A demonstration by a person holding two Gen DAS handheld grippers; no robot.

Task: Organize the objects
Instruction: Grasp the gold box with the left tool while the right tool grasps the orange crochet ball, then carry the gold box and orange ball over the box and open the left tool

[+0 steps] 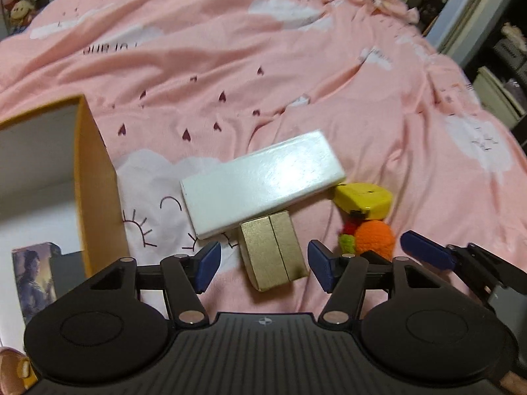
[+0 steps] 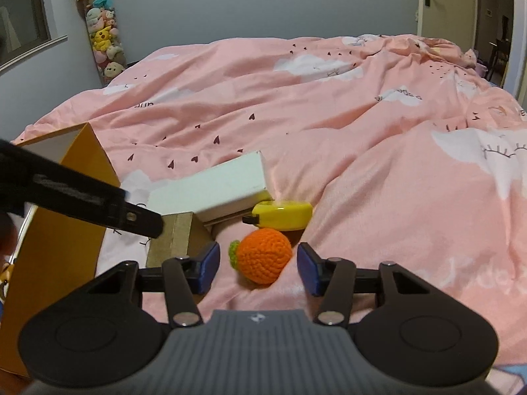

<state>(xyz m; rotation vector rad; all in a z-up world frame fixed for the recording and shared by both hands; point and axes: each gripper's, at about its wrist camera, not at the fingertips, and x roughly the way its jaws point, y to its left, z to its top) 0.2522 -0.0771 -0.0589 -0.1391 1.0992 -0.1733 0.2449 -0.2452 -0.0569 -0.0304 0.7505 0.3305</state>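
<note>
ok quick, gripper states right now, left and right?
Left gripper: open, holding nothing; the gold box sits between its jaws, pads clear of it.
Right gripper: open, holding nothing; the orange crochet ball lies between its jaws, untouched.

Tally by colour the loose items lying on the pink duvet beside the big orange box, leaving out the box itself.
White: 1, the long white box
Gold: 1, the small gold box
Yellow: 1, the yellow tape measure
Orange: 1, the crocheted orange
Total: 4
</note>
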